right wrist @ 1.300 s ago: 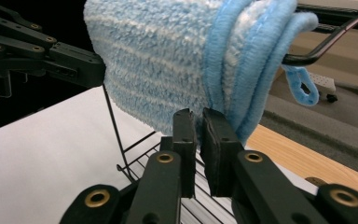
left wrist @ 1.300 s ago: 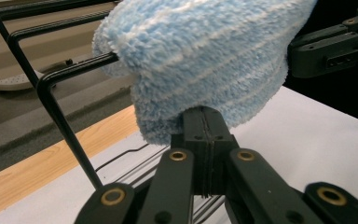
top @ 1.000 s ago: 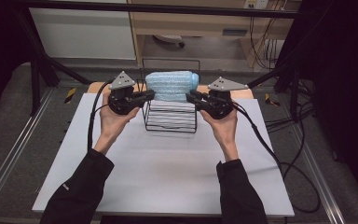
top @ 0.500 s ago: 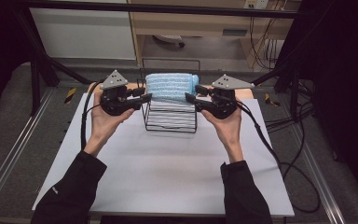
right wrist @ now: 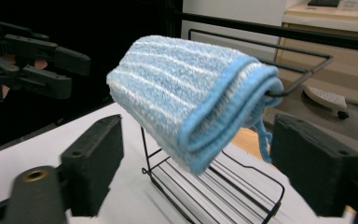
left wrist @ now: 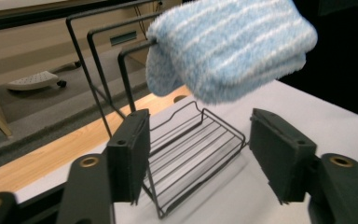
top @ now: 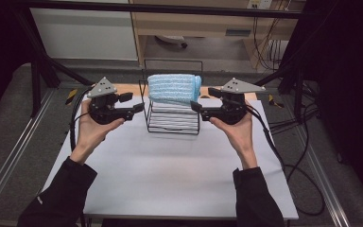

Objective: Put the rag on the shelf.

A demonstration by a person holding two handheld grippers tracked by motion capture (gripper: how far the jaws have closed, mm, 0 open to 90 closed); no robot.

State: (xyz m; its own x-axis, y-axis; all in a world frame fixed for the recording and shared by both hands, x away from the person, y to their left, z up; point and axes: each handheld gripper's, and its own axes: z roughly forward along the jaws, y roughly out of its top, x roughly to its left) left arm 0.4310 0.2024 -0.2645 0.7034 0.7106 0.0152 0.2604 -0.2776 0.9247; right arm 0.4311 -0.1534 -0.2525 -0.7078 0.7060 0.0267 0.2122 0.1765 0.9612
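High view: folded blue towel [top: 175, 88] sits draped over the top wires of the black wire rack [top: 172, 124] on the table [top: 170, 175], between the two tools. Left tool [top: 134, 105] and right tool [top: 199, 100] flank it, both with jaws apart, just been opening, nothing between them. Risk: towel sits only on thin wires, so a nudge from either tool may slide it off or tip the light rack.

Left gripper view: towel [left wrist: 230, 46] above and ahead of the spread jaws, rack [left wrist: 186, 144] just beyond them.

Right gripper view: towel [right wrist: 191, 98] ahead, overhanging the rack; jaws wide.

No readable writing or labels anywhere.
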